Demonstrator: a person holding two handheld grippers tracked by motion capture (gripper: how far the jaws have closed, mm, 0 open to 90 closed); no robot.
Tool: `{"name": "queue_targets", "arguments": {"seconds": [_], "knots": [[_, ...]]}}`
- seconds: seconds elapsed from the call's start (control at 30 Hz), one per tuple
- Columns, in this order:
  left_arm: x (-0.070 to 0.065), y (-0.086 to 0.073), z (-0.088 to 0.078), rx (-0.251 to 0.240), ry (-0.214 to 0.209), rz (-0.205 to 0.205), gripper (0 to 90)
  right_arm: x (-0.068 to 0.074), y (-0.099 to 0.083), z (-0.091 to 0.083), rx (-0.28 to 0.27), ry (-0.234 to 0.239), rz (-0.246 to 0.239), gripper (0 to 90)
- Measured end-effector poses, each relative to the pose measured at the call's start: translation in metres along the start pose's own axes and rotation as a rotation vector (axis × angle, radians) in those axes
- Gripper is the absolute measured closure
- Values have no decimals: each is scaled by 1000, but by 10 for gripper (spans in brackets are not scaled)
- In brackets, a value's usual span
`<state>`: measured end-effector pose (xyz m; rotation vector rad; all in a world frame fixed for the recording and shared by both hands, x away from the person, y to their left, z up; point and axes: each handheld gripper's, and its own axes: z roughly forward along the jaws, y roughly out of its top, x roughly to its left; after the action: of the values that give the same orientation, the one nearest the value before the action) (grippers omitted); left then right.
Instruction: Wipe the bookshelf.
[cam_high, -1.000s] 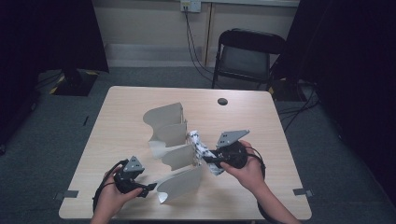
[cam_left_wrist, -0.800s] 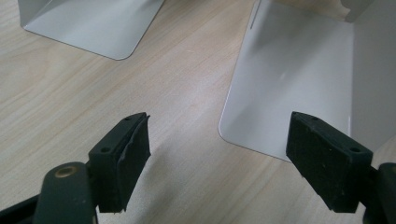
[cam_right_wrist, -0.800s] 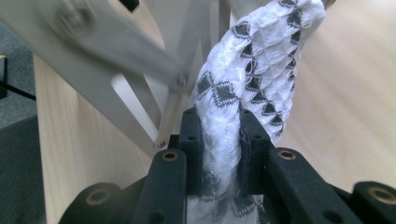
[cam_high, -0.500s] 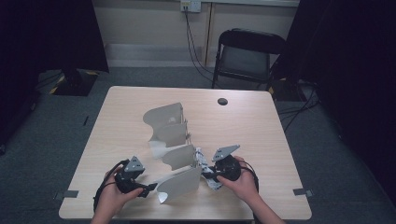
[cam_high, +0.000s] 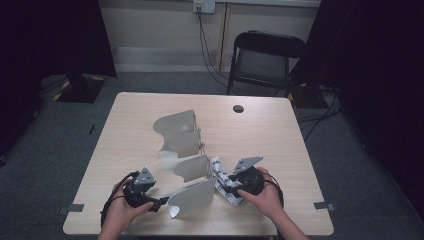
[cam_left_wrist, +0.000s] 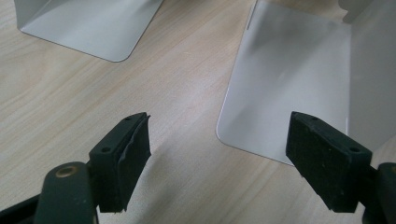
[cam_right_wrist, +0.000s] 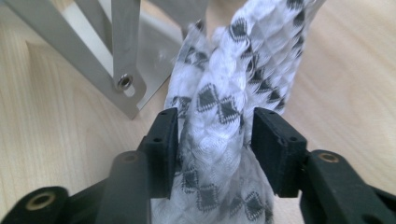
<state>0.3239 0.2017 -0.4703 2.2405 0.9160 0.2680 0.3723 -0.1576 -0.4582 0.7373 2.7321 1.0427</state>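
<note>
A white cloth with a black diamond pattern (cam_high: 223, 179) lies bunched on the table, just right of a grey metal rack of hinged panels (cam_high: 183, 144). My right gripper (cam_high: 232, 186) sits low over the cloth. In the right gripper view its jaws have just been opening and now stand either side of the cloth (cam_right_wrist: 219, 107), loose around it, with the rack's frame (cam_right_wrist: 116, 56) to the left. My left gripper (cam_high: 161, 204) is open beside the nearest panel (cam_high: 193, 198). In the left gripper view its jaws (cam_left_wrist: 219, 149) spread wide over bare wood before that panel's edge (cam_left_wrist: 289, 93).
The wooden table (cam_high: 280, 145) carries a small dark round thing (cam_high: 238, 108) at its far side. A black folding chair (cam_high: 265, 55) stands behind the table. Another rack panel (cam_left_wrist: 88, 23) lies at the upper left of the left gripper view.
My right hand has come down and toward the front edge with the cloth, which now rests on the table. Its jaws have opened. The left hand has stayed put.
</note>
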Motion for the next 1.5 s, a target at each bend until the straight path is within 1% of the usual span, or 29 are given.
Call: {"name": "queue_targets", "arguments": {"seconds": [0.07, 0.17, 0.23, 0.3, 0.4, 0.43, 0.47, 0.53, 0.57, 0.63, 0.67, 0.7, 0.77, 0.8, 0.87, 0.9, 0.93, 0.97, 1.0, 1.03, 1.2, 1.27, 1.37, 1.4, 1.47, 1.5], "knots": [[0, 0, -1, 2, -4, -2, 218, -1, 0, -4, -26, 3, 11, 481], [1, 0, -1, -1, -1, 2, 218, -4, 0, -6, -50, -10, 30, 448], [2, 0, -1, 3, -2, 5, 218, -5, -1, -2, -38, -10, 41, 448], [1, 0, -1, 4, -1, 7, 218, -4, -3, 5, -13, -11, 22, 460], [2, 0, -2, 4, 0, 8, 218, -1, -7, 14, 10, -14, -1, 516], [2, 0, -2, 3, 0, 7, 218, 1, -8, 17, 13, -28, -19, 554], [1, 0, -1, -4, 1, 0, 218, 2, -8, 18, 15, -34, -25, 581], [1, -1, -1, -2, -3, -1, 218, 2, -8, 18, 19, -57, -4, 658], [1, -1, -1, -4, -4, -5, 218, 1, -7, 18, 26, -60, -7, 680], [1, -1, -1, -1, -3, 0, 218, 2, -4, 18, 45, -66, -16, 722], [1, -1, -1, -2, -3, 1, 218, 2, -3, 17, 56, -69, -20, 735], [1, -1, -1, 1, -3, 4, 219, 2, -3, 18, 58, -70, -20, 742], [1, -1, -1, 1, 0, -1, 218, 2, -2, 18, 56, -71, -24, 754], [2, -1, -1, -1, -4, -7, 218, 2, -3, 17, 50, -68, -17, 760], [2, -2, -2, 3, -2, -3, 218, 1, -4, 15, 39, -55, -1, 769], [2, -1, -2, 3, 1, 2, 218, 0, -5, 13, 34, -43, 5, 774], [2, -1, -2, -1, -1, -4, 218, 0, -5, 12, 28, -36, 10, 776], [3, -1, -3, -2, 2, 4, 219, 0, -5, 9, 20, -29, 12, 778], [3, -1, -3, 2, 1, 5, 218, 0, -4, 7, 22, -22, 8, 779], [3, -1, -3, -2, 0, -4, 219, 0, -3, 4, 19, -21, 6, 779], [3, 0, -4, -4, 4, 2, 218, 1, 7, -18, -12, -8, -27, 779], [4, 0, -5, -5, 3, -1, 218, 0, 13, -31, -52, 0, -26, 780], [4, 1, -5, -10, 4, -10, 218, 1, 28, -53, -135, 29, -16, 780], [5, 1, -6, -10, 5, -7, 218, 2, 33, -58, -157, 41, -14, 780], [6, 0, -6, -8, 10, -5, 218, 6, 41, -63, -171, 52, -31, 780], [6, 0, -6, -8, 9, -4, 218, 11, 47, -64, -171, 54, -50, 780]]}}
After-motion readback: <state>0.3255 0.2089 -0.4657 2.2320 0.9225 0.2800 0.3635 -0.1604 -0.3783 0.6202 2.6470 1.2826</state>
